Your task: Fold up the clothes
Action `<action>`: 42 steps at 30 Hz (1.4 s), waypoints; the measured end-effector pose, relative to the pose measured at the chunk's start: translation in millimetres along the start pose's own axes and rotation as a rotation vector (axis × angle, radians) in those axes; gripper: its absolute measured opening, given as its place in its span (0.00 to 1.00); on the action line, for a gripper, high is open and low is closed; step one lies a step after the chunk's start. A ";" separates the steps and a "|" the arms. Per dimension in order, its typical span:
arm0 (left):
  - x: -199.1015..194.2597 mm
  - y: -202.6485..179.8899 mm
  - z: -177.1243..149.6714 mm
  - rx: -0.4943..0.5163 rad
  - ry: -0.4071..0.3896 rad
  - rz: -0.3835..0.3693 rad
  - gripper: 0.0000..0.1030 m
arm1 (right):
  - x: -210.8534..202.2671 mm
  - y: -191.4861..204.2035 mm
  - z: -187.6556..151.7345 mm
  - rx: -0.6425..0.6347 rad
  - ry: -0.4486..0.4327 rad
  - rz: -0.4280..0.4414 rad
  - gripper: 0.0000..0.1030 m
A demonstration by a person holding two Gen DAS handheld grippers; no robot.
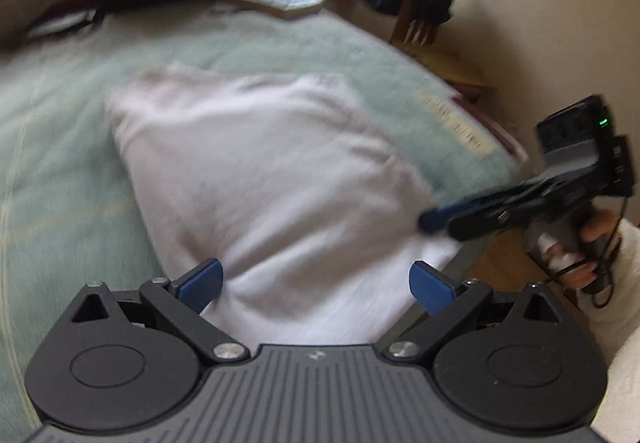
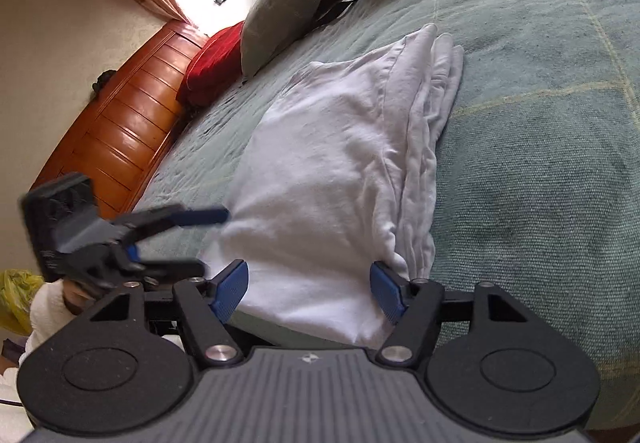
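Left wrist view, blurred: white garment [image 1: 272,179], apparently a T-shirt, lies on the green bedspread [image 1: 60,115] near the bed's near edge, doubled into a rough oblong. Left gripper [image 1: 316,285] hovers at its near end, jaws spread wide, nothing between them. Right gripper [image 1: 436,221] shows side-on at the garment's right margin; its spread is unreadable here. Right wrist view, sharper: garment [image 2: 328,171] shows stacked layers along its right side, so thin, limp, light cotton; likely to sag and slide unless pinched through all layers at a corner or folded edge. Right gripper [image 2: 312,293] is parted wide over the near hem, empty. Left gripper [image 2: 188,239] also gapes. Pillow [image 2: 280,7] and headboard [image 2: 120,115] bound the left; bare bedspread lies open to the right.
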State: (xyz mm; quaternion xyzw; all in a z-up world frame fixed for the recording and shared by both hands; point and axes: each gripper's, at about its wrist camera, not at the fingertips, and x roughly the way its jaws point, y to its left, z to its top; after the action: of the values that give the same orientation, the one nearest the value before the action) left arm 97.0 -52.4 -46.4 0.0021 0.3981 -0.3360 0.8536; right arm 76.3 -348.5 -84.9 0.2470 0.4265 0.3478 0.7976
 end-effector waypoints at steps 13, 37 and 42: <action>-25.0 -11.3 -18.5 -0.041 0.066 -0.031 0.98 | -7.0 3.6 -0.2 -0.029 -0.006 -0.040 0.71; 55.7 52.9 71.9 -0.010 -0.058 0.164 0.98 | 32.9 27.7 11.4 -0.402 -0.023 -0.272 0.74; 57.0 53.6 73.7 -0.034 -0.066 0.174 0.98 | 29.0 26.0 14.1 -0.365 -0.042 -0.244 0.73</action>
State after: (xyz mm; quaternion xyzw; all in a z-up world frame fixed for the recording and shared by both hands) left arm 203.9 -63.5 -49.0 0.0108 0.3736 -0.2538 0.8921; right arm 90.8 -311.1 -74.4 0.0525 0.3664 0.3148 0.8740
